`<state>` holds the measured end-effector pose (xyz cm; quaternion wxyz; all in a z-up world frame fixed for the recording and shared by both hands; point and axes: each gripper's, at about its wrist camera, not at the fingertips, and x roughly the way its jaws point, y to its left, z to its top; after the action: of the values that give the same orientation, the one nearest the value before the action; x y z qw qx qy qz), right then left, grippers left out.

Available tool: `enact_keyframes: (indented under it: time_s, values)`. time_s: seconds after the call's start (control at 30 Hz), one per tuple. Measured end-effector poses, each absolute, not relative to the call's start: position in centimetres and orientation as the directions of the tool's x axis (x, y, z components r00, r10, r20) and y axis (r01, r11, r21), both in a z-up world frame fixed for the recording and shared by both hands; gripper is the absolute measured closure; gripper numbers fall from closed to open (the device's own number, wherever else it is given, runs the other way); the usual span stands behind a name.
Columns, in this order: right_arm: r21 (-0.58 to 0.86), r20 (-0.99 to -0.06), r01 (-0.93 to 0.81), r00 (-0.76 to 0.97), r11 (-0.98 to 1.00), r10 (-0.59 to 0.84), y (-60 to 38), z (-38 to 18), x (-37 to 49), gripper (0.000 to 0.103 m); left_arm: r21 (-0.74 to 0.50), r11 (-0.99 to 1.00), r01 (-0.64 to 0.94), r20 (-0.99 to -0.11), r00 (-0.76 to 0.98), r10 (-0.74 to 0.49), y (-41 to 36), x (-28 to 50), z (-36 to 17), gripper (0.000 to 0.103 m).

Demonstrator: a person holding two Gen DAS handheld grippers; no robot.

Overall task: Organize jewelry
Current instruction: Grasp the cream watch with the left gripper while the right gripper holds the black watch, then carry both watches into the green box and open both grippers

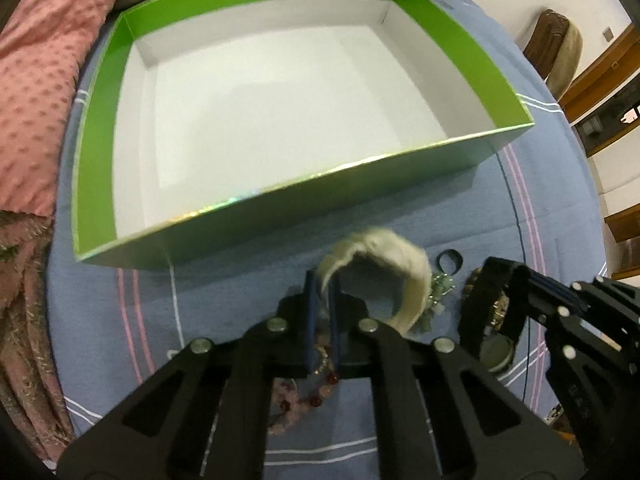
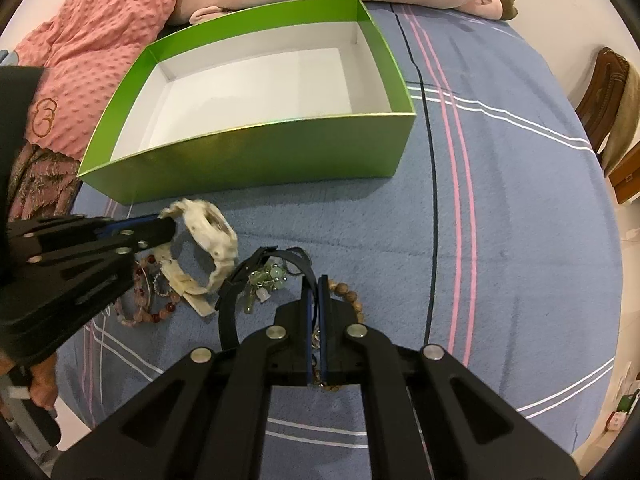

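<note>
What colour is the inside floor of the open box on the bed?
White; the box has bright green walls around that floor. The left wrist view shows it best.

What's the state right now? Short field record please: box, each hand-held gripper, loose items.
box: green box, open, nothing visible inside
left hand-held gripper: shut on white watch
right hand-held gripper: shut on a black strap
loose on bed: red bead bracelet, green charms, wooden bead bracelet
surface: blue striped bedsheet
</note>
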<state>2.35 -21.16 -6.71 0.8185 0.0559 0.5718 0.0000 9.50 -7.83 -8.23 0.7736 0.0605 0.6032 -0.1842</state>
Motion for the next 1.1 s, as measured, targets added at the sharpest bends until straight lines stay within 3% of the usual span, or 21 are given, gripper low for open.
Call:
enact_keyframes:
  time_s: [0.53, 1.1]
  values:
    - [0.063, -0.871, 0.007, 0.489, 0.998, 0.051, -21.2, 0.0, 5.0, 0.101, -0.108, 0.933, 0.342, -0.846, 0.462, -0.267, -5.2, 7.8, 4.1, 0.097]
    - [0.04, -0.818, -0.035, 0.572, 0.999, 0.053, -19.9, 3.5, 11.5, 0.101, -0.096, 0.957, 0.273, -0.818, 0.526, -0.232, -3.2, 11.4, 5.9, 0.095]
